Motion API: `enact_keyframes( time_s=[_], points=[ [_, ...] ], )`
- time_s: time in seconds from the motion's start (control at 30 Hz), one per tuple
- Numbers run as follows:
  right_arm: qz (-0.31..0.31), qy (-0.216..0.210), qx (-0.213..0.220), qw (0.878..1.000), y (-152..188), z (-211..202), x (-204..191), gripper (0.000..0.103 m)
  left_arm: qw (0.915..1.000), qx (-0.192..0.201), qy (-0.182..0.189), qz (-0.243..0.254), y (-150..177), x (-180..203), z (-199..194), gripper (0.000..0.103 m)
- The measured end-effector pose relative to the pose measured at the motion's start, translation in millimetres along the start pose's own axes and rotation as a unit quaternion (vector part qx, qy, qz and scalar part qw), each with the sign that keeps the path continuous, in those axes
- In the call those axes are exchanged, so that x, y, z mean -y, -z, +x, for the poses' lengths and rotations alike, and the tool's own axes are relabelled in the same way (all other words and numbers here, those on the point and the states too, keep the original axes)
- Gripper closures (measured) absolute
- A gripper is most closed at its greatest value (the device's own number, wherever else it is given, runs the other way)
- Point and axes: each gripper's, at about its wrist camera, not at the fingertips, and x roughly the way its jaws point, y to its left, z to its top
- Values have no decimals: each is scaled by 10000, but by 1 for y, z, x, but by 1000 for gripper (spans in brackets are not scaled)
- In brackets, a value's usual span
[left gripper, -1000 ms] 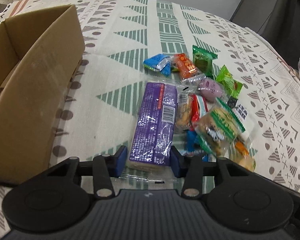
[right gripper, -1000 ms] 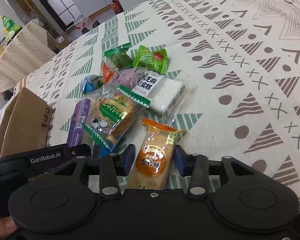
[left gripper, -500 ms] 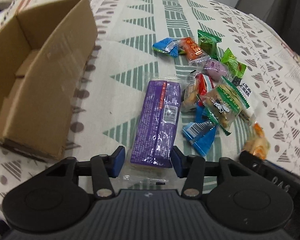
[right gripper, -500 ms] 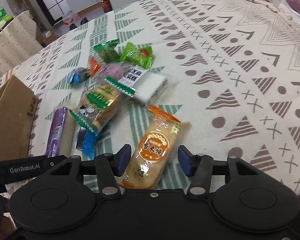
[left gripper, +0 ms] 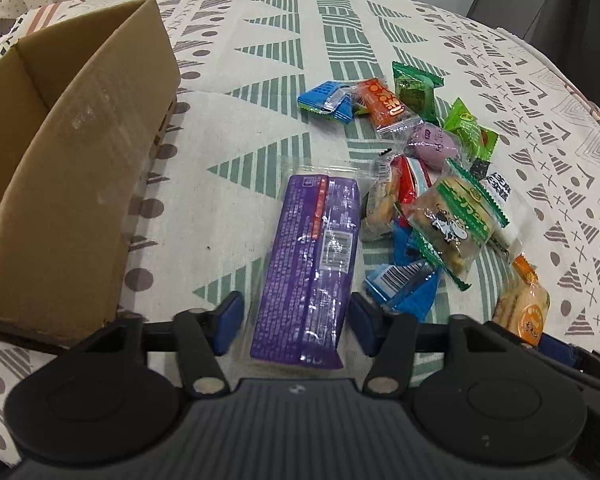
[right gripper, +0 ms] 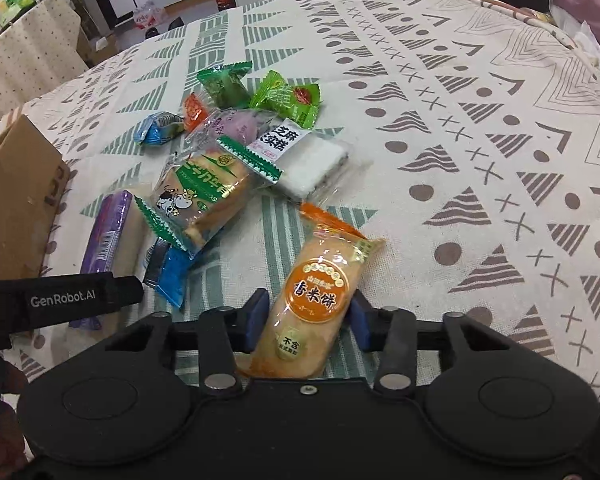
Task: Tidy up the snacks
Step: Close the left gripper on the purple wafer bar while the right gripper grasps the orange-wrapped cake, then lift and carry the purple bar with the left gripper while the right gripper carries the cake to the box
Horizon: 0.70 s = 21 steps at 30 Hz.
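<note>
**Two grippers, two snack packs lined up**

Left wrist view first: the left gripper (left gripper: 296,322) has its blue fingers spread apart on either side of the near end of the long purple pack (left gripper: 314,268). There's a visible gap on the left side; on the right I honestly can't tell if the pad touches the wrapper. The pack lies flat on the patterned tablecloth (left gripper: 236,128), pointing away toward the far side. Left of it sits the cardboard box (left gripper: 66,176), open at the top. Right of the purple pack is the snack pile: a green-edged cow-print pack (left gripper: 454,222) on top of some blue wrappers (left gripper: 404,284), with an orange wrapper (left gripper: 384,104), dark green packet (left gripper: 414,90) and a purple candy (left gripper: 434,146) farther back. The orange rice cracker pack (left gripper: 522,306) is at the near right.

Right wrist view: the right gripper (right gripper: 306,322) straddles the near half of that orange rice cracker pack (right gripper: 320,296), fingers apart and sitting just beside its edges, pack still flat on the cloth. The rest of the pile is far left of it, including a white cake pack (right gripper: 312,160). The other gripper's black body pokes in from the near left.
</note>
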Motion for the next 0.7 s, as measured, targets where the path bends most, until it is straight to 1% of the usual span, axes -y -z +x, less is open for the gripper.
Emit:
enact_keyframes(
  time_s=[0.07,0.1,0.17,0.37,0.47,0.7],
  points=[
    [22,-66,37,10000,0,-2,2,66,9999,29,71,-81,0,-2,-2,64],
    [24,-86,69,9999,0,-4,2,66,9999,34,82,-108,0,-3,-3,67],
    [35,-116,132,9998,-1,-8,2,66,9998,34,119,-174,0,-4,-7,69],
    [99,-283,381,9988,-3,-26,0,66,9992,205,278,-186,5,-2,-28,71],
    [130,-303,551,9979,-5,-37,-2,66,9986,380,305,-203,5,-4,-43,71],
    [97,-378,833,9958,-10,-59,-9,66,9966,647,454,-252,3,-11,-75,71]
  ],
)
